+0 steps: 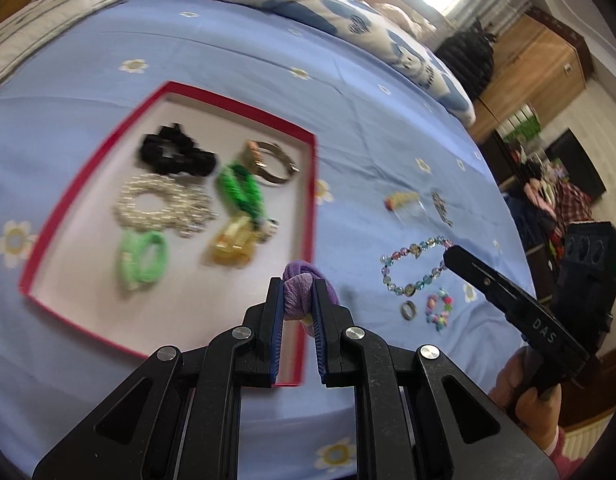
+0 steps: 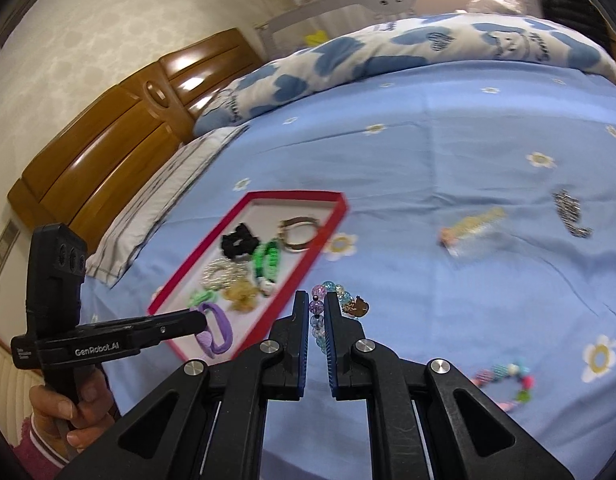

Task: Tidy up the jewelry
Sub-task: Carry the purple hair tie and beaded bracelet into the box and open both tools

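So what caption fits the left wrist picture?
Left gripper carries a purple hair tie toward the red tray of accessories.

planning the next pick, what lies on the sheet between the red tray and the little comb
Only bare blue floral sheet lies between the red tray and the comb; the left wrist view shows it best.

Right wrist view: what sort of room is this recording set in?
Most likely a bedroom: the work surface is a bed with a blue flowered sheet, a heart-print pillow and a wooden headboard.
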`<state>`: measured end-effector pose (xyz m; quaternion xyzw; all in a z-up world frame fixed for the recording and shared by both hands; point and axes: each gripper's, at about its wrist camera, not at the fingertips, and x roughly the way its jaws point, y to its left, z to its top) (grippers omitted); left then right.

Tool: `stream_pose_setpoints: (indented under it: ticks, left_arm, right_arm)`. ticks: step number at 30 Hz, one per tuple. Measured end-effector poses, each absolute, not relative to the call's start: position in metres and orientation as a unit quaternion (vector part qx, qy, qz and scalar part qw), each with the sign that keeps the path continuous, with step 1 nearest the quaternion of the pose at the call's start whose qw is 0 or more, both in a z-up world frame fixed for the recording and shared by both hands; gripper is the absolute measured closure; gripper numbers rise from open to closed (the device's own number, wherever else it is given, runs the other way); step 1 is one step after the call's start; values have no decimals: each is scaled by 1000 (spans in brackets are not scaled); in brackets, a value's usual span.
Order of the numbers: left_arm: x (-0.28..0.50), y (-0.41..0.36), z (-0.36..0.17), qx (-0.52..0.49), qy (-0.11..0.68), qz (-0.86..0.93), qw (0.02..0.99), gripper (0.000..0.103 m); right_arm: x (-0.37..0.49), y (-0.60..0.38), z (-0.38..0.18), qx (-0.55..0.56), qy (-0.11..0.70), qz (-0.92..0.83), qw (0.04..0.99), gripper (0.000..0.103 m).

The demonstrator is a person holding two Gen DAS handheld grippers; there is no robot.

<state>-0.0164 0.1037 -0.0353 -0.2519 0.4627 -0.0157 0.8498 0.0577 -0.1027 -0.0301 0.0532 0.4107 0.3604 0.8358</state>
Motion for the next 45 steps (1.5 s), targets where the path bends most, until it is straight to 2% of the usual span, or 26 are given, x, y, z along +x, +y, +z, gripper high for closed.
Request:
stream_pose_setpoints:
  ticks: [15,23,31,42,45]
  left_arm:
    - [-36,179,-46,-268,455,60,847,91]
    - [-34,197,-64,-268,468,78,839,91]
    - [-29,193,-86,-253,493,84,828,91]
    - [-25,188,-90,-231,504,96,827,86]
    - [-25,188,-89,-226,505,101,827,83]
  right_arm:
    - [38,-4,-27,21,414,446,794,96]
    - [31,36,-52,6,438,468,767,96]
    - [39,30,-94,-13,483,433,761,96]
    - [50,29,-104,-25,497,417,761,96]
    - [51,29,-105,-23,499,416,760,90]
